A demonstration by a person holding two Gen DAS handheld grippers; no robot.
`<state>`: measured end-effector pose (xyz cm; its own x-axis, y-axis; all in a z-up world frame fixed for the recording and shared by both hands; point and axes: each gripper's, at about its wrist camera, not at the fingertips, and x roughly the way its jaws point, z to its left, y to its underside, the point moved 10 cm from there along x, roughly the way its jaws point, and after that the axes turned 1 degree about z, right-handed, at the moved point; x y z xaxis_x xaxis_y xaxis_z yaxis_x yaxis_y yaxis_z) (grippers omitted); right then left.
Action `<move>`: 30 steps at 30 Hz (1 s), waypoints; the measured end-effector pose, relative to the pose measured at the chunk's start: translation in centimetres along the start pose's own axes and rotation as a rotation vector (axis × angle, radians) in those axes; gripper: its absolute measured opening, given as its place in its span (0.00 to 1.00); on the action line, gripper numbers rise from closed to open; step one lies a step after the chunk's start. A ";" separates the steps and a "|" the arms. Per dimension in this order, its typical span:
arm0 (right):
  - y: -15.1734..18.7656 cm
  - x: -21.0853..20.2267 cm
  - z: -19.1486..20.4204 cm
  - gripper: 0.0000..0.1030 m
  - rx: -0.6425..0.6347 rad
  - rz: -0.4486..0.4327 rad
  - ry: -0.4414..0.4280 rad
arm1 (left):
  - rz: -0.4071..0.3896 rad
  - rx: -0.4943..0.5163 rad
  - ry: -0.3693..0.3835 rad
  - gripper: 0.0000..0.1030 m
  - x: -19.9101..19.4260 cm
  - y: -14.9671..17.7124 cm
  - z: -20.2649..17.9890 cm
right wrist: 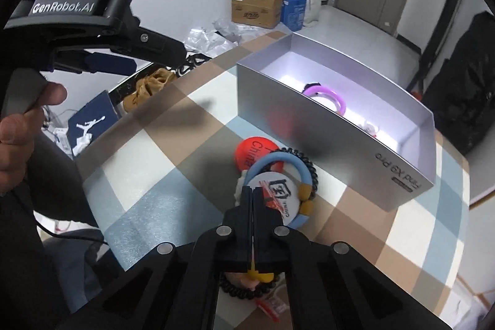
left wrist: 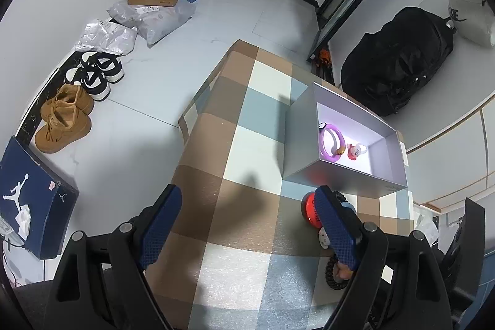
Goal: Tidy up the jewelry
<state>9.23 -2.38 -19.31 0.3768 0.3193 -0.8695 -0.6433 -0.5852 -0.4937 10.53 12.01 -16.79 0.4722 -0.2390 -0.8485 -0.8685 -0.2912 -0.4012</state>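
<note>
One silver cardboard box [right wrist: 334, 144] on the checked bench [left wrist: 222, 252] holds two pieces: a purple ring bracelet [left wrist: 330, 141]; a small red-and-white charm [left wrist: 355, 151]. Left hand-held gripper [left wrist: 247, 231] gapes empty; right hand-held gripper [right wrist: 253, 197] is closed over a light-blue bracelet with mustard beads [right wrist: 297, 175].

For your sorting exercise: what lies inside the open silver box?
Inside the open silver cardboard box: a purple plastic ring bracelet and a small red-and-white trinket. The near wall hides part of the floor.

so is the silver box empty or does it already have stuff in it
Not empty. The open silver box already holds a purple ring and a small red and white piece on its floor.
</note>
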 end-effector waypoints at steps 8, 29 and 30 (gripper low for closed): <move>-0.7 -1.0 -1.2 0.03 0.088 -0.037 -0.072 | 0.020 0.017 -0.015 0.82 0.6 0.4 -0.3; -0.3 0.7 -0.5 0.23 0.004 0.017 -0.026 | 0.032 0.002 -0.006 0.82 0.7 0.4 -0.4; -0.2 0.5 -0.5 0.21 0.003 0.017 -0.030 | 0.031 0.000 -0.005 0.82 0.7 0.4 -0.4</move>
<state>9.92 -2.49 -19.67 0.3459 0.3318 -0.8777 -0.6516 -0.5881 -0.4791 10.60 11.35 -17.43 0.4443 -0.2435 -0.8622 -0.8827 -0.2837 -0.3747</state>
